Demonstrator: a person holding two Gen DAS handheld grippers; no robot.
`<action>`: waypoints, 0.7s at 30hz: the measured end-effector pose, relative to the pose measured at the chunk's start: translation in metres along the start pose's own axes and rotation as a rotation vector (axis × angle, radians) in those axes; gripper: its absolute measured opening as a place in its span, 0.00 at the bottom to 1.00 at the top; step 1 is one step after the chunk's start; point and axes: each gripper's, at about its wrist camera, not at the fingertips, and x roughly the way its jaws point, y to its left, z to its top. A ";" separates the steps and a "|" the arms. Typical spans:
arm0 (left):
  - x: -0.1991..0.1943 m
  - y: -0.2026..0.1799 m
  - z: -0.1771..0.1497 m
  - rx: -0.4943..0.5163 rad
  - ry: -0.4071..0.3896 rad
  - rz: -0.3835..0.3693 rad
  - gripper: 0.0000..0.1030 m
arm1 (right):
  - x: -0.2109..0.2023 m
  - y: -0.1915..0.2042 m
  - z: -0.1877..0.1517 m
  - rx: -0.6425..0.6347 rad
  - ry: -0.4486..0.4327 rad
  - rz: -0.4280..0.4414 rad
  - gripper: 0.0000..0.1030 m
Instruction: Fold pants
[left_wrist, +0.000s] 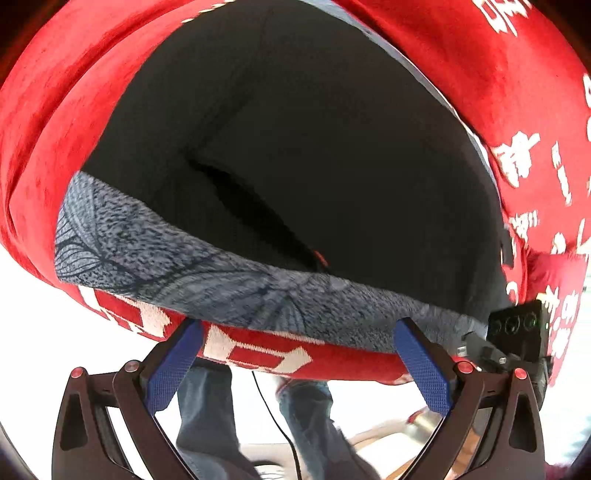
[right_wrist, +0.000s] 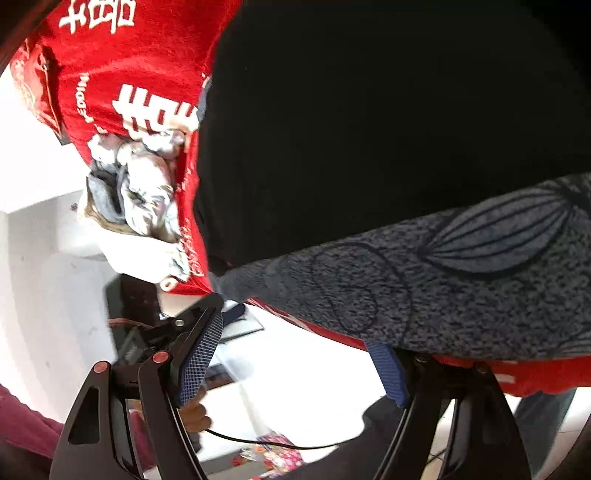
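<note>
I see the black pants (left_wrist: 314, 147) lying flat on a grey patterned blanket (left_wrist: 184, 266) over a red cover (left_wrist: 498, 74). My left gripper (left_wrist: 299, 360) and right gripper (right_wrist: 295, 354) hover at the blanket's near edge, fingers (left_wrist: 173, 365) spread, pinching nothing.

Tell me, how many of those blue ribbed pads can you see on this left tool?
2: one blue pad on the left finger, the other on the right finger, both near the red cloth's edge.
</note>
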 end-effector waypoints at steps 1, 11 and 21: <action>-0.001 0.004 0.002 -0.023 -0.012 -0.014 1.00 | 0.000 0.002 0.002 0.010 -0.020 0.032 0.79; -0.047 0.039 0.021 -0.048 -0.159 0.127 1.00 | 0.022 0.019 0.007 0.071 -0.012 -0.018 0.77; -0.037 0.054 0.008 -0.062 -0.082 0.093 1.00 | 0.029 0.007 0.006 0.136 -0.005 0.034 0.41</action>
